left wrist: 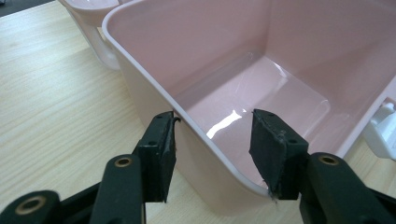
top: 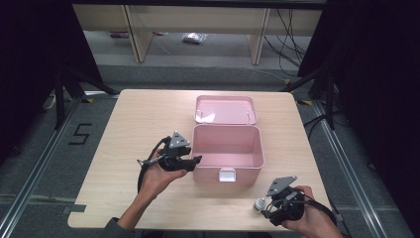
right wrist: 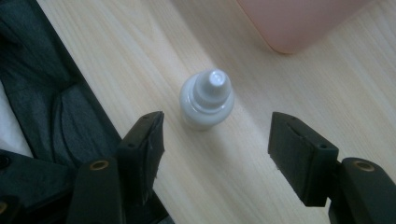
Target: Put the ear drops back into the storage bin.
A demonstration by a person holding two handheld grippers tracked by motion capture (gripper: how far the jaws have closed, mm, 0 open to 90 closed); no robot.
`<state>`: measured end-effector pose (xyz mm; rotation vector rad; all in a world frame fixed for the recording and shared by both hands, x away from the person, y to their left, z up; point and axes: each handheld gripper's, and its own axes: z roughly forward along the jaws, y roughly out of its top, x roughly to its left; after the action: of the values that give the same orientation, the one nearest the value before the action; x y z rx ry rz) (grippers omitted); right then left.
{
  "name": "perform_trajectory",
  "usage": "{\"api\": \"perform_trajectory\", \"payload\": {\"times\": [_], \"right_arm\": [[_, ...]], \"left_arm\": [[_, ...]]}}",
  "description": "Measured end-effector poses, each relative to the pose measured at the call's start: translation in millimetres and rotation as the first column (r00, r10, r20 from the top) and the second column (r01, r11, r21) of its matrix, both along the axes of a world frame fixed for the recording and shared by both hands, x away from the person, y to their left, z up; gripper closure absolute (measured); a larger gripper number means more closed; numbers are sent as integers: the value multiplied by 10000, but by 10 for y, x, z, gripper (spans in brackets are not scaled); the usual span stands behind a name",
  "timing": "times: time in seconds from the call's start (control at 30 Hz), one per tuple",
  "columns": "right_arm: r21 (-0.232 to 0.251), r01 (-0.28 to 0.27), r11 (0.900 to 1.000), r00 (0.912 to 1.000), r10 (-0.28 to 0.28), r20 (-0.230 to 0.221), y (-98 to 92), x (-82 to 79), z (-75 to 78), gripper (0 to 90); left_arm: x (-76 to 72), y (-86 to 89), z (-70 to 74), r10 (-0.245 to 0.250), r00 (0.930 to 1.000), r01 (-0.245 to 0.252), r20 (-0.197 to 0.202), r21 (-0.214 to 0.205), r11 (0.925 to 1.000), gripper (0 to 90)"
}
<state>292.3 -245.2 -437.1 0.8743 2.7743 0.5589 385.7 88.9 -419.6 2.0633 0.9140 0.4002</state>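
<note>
Small white bottle (right wrist: 207, 99) stands upright on the table (top: 133, 119) near its front edge, toward the front-right corner, just off the front-right corner of the pink box (top: 227, 148); not picked up yet. Right gripper (right wrist: 217, 140) hangs over it with jaws spread wide, the bottle between and slightly ahead of the pads, touching neither. In the high view the right gripper (top: 267, 206) sits just beside the bottle (top: 259, 204). Left gripper (top: 194, 160) is at the box's left wall near its front-left corner; in its own view the left gripper (left wrist: 212, 144) has its jaws spread and straddling the rim (left wrist: 196, 128), one pad outside the wall, one inside. Outer pad looks to be against the wall, inner one off it, but hard to be sure at this angle. Box is open and empty: bare glossy floor, nothing in it. Lid (top: 226, 109) is tipped back behind it toward the table's far edge, white latch (top: 227, 174) on the front wall. Judgement: likely job is bottle into box. Done: box open, left side set to steady it. Left: close on the bottle, lift, carry over the front wall, release; maybe shut the lid.
</note>
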Motion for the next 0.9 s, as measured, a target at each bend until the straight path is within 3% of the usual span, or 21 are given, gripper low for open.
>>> {"api": "perform_trajectory", "payload": {"times": [0.2,0.3,0.37,0.63,0.73,0.9], "right_arm": [[-241,-530,9983,9986,529,-56,70,78,-40,368],[-471,-359,9982,9992,350,-187,106,82,-52,369],[-644,-688,9955,9976,688,-36,115,117,-54,368],[-844,-728,9938,9965,689,-480,246,157,-74,381],[-1064,-1064,9886,9936,1016,-496,288,186,-84,403],[-1436,-1199,9824,9915,1111,-678,344,218,-81,441]], "left_arm": [[0,-1,0,5,10000,-5,2,-2,10000,500],[0,-2,0,8,10000,-8,-4,1,10000,500],[-1,-4,0,25,10000,-25,-2,-10,10000,500],[-1,-5,0,23,10000,-23,1,-1,10000,500],[-2,-5,0,18,10000,-18,7,7,10000,500],[-2,-6,0,22,10000,-22,12,10,10000,500]]}}
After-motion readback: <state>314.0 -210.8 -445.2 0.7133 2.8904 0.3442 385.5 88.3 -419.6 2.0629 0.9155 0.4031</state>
